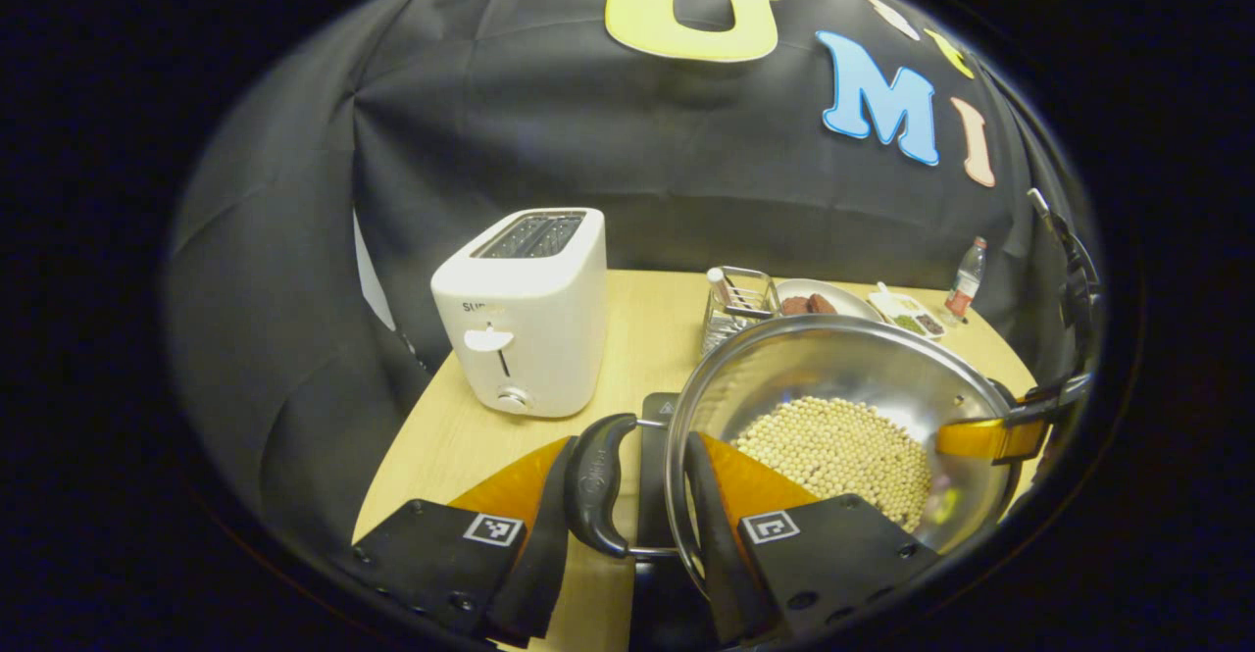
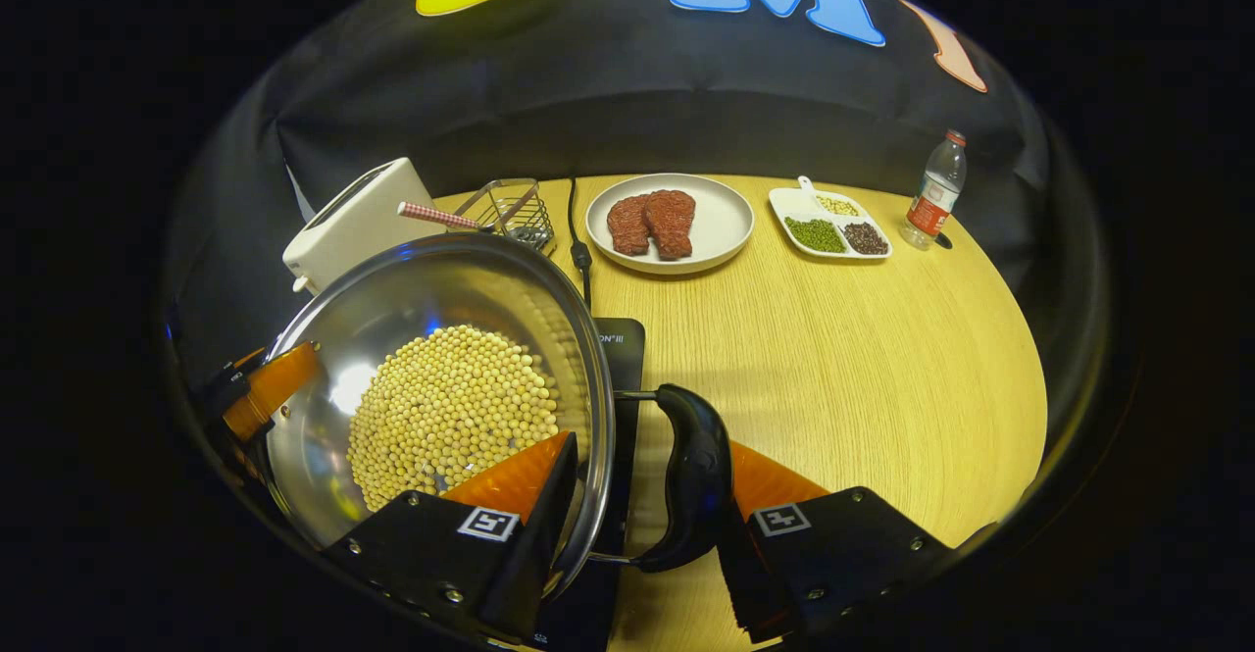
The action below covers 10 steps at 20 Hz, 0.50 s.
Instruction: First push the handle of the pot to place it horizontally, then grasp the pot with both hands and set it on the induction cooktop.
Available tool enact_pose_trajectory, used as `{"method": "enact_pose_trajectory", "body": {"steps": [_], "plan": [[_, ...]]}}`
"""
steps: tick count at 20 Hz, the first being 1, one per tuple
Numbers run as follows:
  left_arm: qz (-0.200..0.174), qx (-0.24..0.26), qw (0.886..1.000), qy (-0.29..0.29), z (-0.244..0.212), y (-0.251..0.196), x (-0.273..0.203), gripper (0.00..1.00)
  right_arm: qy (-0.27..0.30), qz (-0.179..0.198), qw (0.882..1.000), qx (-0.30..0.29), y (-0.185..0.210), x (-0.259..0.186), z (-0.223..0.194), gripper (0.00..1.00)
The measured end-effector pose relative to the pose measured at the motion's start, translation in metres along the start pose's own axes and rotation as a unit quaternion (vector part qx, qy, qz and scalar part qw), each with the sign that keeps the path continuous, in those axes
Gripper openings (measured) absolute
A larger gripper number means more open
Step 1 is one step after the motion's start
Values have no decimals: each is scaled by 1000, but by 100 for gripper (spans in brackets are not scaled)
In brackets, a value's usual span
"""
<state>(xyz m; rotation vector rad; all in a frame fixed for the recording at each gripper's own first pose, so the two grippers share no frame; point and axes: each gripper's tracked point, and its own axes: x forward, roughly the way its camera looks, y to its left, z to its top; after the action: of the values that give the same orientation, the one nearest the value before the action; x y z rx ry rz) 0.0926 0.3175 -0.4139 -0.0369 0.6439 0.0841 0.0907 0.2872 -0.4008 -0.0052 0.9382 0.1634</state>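
We see steel pot [image 2: 431,358] holding yellow beans [image 2: 446,417], black side handles [image 2: 696,476] horizontal, above black cooktop [image 2: 620,348].

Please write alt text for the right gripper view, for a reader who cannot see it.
The right gripper straddles a steel pot's rim and black handle; the pot holds pale beans. Behind, on the wooden table, stand a plate of meat and a toaster.
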Motion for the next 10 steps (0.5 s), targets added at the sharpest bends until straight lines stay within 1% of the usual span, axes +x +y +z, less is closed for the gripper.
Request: {"method": "enact_pose_trajectory", "body": {"steps": [1,3,4,7,8,10], "plan": [[0,0,1000,0,0,0,1,64,1,1,1000,2,0,2,-1,72],[-1,-1,1000,5,-3,-2,2,70,3,-2,1000,1,0,3,-4,72],[-1,0,1000,7,-4,-2,3,63,4,-4,1000,0,-1,4,-5,72],[-1,0,1000,4,-3,-3,3,64,5,-2,1000,5,-1,6,-8,72],[-1,1,1000,3,-4,-2,1,67,5,-3,1000,3,-2,6,-8,72],[-2,0,1000,2,-6,-2,1,64,2,-3,1000,1,-3,6,-8,72]]}}
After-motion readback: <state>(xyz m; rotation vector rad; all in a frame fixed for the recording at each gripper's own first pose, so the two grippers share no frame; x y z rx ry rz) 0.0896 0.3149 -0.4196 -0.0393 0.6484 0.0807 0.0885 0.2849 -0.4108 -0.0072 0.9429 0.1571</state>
